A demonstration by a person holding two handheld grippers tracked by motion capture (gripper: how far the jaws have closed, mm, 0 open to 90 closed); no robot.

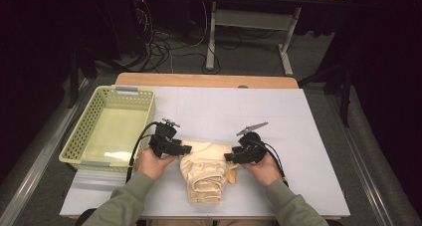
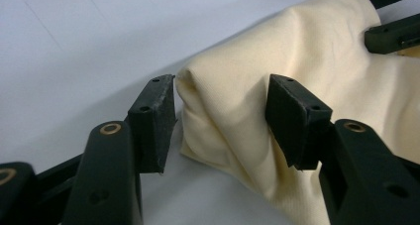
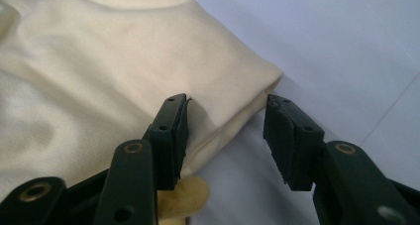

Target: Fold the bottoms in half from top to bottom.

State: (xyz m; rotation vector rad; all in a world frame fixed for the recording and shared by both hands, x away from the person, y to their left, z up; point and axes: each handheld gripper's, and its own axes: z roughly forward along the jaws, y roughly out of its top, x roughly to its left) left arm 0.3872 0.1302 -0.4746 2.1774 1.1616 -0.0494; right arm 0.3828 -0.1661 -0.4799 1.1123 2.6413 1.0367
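Grey-white table (image 1: 278,116) on a dark floor, cables behind. Folded cream cloth (image 1: 206,171) lies near the table's 6 o'clock edge. Left gripper (image 1: 185,149) sits at its 10 o'clock corner, jaws apart around a fold, not pinching. Right gripper (image 1: 230,157) at 2 o'clock, jaws apart, one pad on the fabric, the other off the edge. Risk: closing now catches only the top layer and the fold unrolls. Yellow basket (image 1: 89,121) stands at 9 o'clock, path clear.

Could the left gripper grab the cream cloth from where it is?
Probably yes: the left gripper has its jaws open around a corner fold of the cream cloth, with nothing in between.
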